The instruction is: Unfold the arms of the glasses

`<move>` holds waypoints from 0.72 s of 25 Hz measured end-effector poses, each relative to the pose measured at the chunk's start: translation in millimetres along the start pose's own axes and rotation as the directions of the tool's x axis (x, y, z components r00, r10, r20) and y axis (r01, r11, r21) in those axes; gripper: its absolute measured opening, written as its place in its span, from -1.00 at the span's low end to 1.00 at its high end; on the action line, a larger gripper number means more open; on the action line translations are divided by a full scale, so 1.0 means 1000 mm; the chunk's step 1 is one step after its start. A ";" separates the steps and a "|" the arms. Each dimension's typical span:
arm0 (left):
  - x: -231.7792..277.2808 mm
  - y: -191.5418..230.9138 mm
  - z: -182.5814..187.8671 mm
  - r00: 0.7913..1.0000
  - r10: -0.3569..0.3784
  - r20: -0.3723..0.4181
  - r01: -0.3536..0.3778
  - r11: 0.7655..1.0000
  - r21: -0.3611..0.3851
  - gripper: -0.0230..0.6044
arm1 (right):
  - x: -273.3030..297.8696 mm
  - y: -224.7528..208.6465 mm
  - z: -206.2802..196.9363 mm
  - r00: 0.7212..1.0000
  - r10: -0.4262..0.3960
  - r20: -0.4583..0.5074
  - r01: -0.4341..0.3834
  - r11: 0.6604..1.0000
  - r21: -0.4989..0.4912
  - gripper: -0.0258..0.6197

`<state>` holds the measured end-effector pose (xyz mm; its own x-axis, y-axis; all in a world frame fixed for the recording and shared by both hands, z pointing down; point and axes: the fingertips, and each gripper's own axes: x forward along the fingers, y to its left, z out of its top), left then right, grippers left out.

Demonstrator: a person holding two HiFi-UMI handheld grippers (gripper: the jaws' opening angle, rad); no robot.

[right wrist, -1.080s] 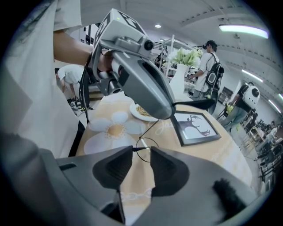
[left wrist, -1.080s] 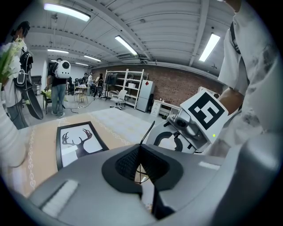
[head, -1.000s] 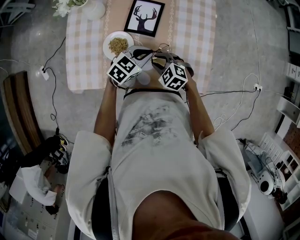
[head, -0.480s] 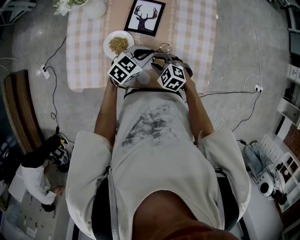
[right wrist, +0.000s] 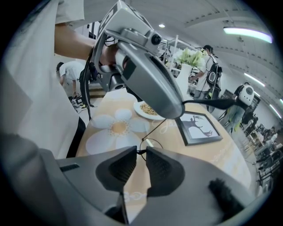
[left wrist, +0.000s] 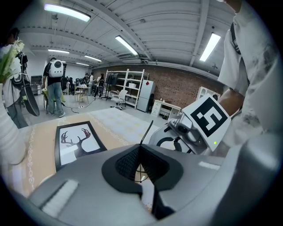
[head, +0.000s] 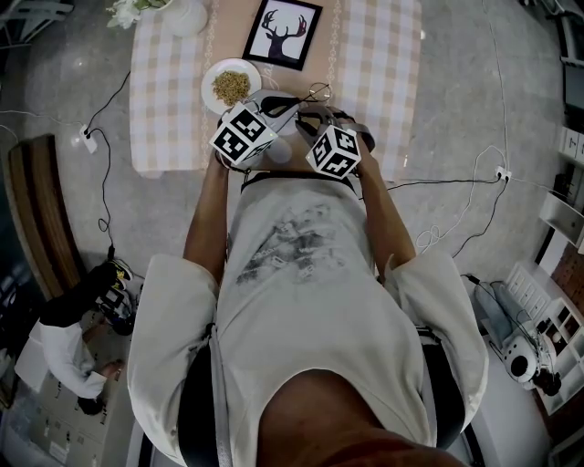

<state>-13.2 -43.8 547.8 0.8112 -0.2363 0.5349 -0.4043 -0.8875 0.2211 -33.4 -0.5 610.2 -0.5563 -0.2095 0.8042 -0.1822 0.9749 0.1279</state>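
Observation:
The thin wire-framed glasses [head: 316, 92] hang just above the table between my two grippers. My left gripper [left wrist: 140, 152] is shut on one thin black arm [left wrist: 147, 130], which rises out from between its pads. In the right gripper view the left gripper [right wrist: 174, 106] reaches in from above, and the arm [right wrist: 161, 126] slants down to a round lens rim [right wrist: 152, 140]. My right gripper [right wrist: 141, 152] has the frame's corner at its tips. Its jaws are closing and a narrow gap still shows between the pads.
The table has a checked cloth [head: 164, 100] and a tan runner. On it are a flower-shaped mat [right wrist: 115, 128], a plate of food [head: 230, 87], a framed deer picture [head: 282, 33] and a vase of flowers [head: 182, 16]. A person crouches on the floor at left [head: 73, 351].

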 end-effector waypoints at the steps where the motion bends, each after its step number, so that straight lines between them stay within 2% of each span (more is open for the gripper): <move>1: 0.000 0.000 0.000 1.000 0.000 0.000 0.000 1.000 -0.001 -0.89 | -0.001 0.000 0.000 1.000 -0.001 0.000 0.001 1.000 0.000 -0.69; 18: -0.003 -0.002 -0.007 1.000 0.003 -0.004 -0.003 1.000 -0.007 -0.89 | -0.030 -0.016 0.012 0.993 -0.107 0.048 0.104 0.993 0.059 -0.80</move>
<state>-18.0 -38.6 551.9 0.8082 -0.2377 0.5389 -0.4100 -0.8839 0.2250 -23.7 -10.4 577.5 -0.5723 -0.3155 0.7569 -0.2861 0.9418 0.1763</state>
